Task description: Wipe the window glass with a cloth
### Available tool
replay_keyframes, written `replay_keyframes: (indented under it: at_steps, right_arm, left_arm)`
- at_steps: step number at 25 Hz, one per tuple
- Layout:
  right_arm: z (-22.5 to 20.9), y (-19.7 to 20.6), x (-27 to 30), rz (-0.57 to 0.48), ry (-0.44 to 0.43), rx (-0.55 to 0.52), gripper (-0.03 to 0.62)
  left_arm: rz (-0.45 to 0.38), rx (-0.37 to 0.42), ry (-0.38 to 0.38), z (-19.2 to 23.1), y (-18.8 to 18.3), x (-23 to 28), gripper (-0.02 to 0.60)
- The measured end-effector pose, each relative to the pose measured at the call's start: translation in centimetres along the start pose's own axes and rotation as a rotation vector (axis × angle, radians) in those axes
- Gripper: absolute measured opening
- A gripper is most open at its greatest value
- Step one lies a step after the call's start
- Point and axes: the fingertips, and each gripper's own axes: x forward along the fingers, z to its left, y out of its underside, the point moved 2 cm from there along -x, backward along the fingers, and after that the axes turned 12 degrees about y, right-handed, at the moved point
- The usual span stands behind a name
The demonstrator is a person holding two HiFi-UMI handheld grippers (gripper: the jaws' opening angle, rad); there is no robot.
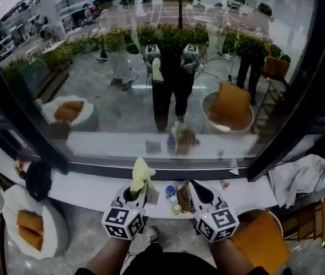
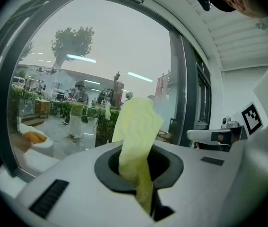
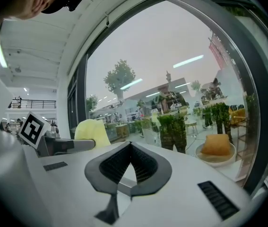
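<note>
The window glass [image 1: 151, 90] fills most of the head view and shows my reflection. My left gripper [image 1: 137, 189] is shut on a pale yellow cloth [image 1: 142, 171], which sticks up from its jaws just short of the glass. The left gripper view shows the cloth [image 2: 136, 126] pinched in the left gripper [image 2: 141, 169], standing upright before the pane. My right gripper [image 1: 189, 185] is beside it, shut on nothing. In the right gripper view the right gripper [image 3: 130, 161] has its tips together, and the cloth [image 3: 92, 129] shows at the left.
A white sill [image 1: 87, 188] runs under the glass, with small bottles [image 1: 171, 192] between the grippers. A grey cloth [image 1: 298, 177] lies at the right end. Round seats with orange cushions stand at lower left [image 1: 29, 228] and lower right [image 1: 262, 242]. Dark frame bars [image 1: 288, 119] edge the pane.
</note>
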Motion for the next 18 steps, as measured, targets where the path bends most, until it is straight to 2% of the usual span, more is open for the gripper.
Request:
replay_keyframes:
  at_steps: [11,18]
  right_arm:
    - [1.8,-1.0,8.4,-0.011,0.075,0.018,0.026]
    - [2.2,-1.9,12.1,-0.043,0.132,0.029,0.026]
  left_arm:
    - [-0.037,0.053,-0.016,11.5,-4.6,3.0,0.028]
    - [-0.055,0.078,0.0,15.7,-6.6,5.5,0.028]
